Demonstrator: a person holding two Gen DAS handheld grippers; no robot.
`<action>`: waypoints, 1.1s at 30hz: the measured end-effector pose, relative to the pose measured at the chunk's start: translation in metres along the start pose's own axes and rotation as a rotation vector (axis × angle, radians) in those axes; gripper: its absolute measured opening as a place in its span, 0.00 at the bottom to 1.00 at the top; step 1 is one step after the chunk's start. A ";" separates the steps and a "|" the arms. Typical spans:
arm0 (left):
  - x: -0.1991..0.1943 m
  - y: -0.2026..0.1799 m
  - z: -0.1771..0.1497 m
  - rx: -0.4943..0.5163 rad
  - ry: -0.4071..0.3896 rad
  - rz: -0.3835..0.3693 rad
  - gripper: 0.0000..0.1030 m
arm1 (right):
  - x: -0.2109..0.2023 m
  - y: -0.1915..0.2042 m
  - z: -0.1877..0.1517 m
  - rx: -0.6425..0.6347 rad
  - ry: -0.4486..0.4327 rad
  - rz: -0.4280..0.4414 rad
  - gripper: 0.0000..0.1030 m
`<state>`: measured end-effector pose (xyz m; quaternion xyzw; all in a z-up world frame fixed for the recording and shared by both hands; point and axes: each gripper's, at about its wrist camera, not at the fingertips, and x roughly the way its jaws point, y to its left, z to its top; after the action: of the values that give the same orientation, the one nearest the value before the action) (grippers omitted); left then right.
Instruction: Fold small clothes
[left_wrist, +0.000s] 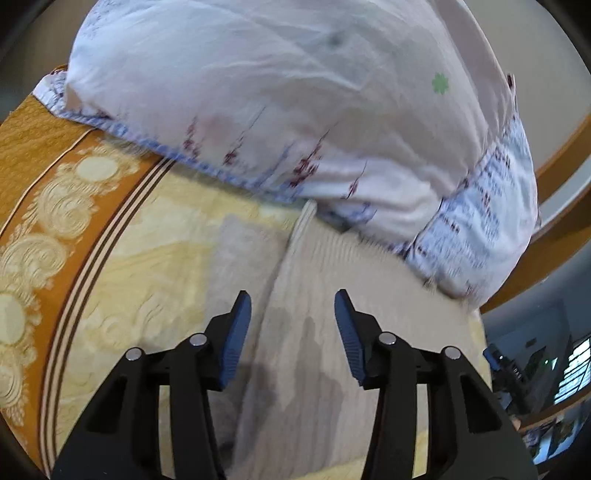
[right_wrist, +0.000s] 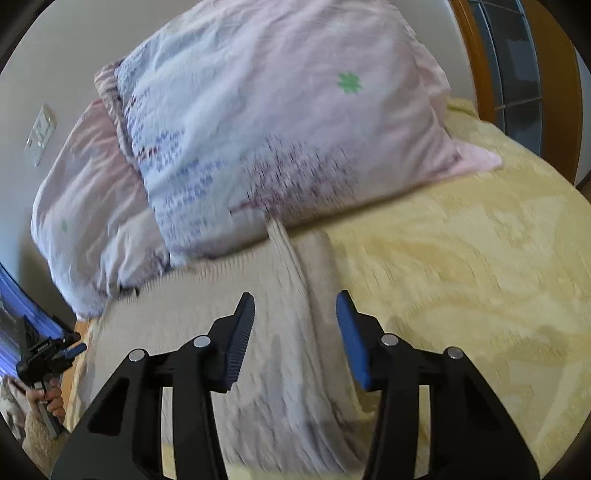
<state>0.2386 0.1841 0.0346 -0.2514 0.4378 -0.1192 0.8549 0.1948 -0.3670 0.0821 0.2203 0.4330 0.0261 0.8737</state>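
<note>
The beige ribbed garment (left_wrist: 332, 295) lies flat on the yellow bedspread (right_wrist: 480, 258), its far edge touching the pillow (right_wrist: 280, 122). Left gripper (left_wrist: 293, 334) and right gripper (right_wrist: 295, 332) hover above the garment, jaws spread, empty.

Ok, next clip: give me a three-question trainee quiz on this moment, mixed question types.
1. True or false: the left gripper is shut on the beige knit garment.
2. Multiple choice: the garment's far end lies by A) the floral pillow, B) a laundry basket, C) a chair.
3. Fill in: the garment lies on a ____ bedspread.

Key: 1 false, both the left and the right gripper hang open above it; 2 A; 3 yellow.
</note>
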 end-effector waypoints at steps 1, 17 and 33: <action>-0.001 0.003 -0.005 0.004 0.007 0.005 0.45 | -0.002 -0.001 -0.004 -0.007 0.010 0.000 0.47; -0.002 -0.005 -0.042 0.133 0.060 0.027 0.28 | -0.004 0.004 -0.036 -0.083 0.071 0.027 0.31; -0.003 0.002 -0.047 0.113 0.066 0.032 0.11 | -0.002 0.005 -0.040 -0.090 0.083 -0.002 0.13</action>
<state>0.1989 0.1718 0.0122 -0.1920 0.4622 -0.1383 0.8546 0.1632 -0.3484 0.0646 0.1791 0.4675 0.0539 0.8640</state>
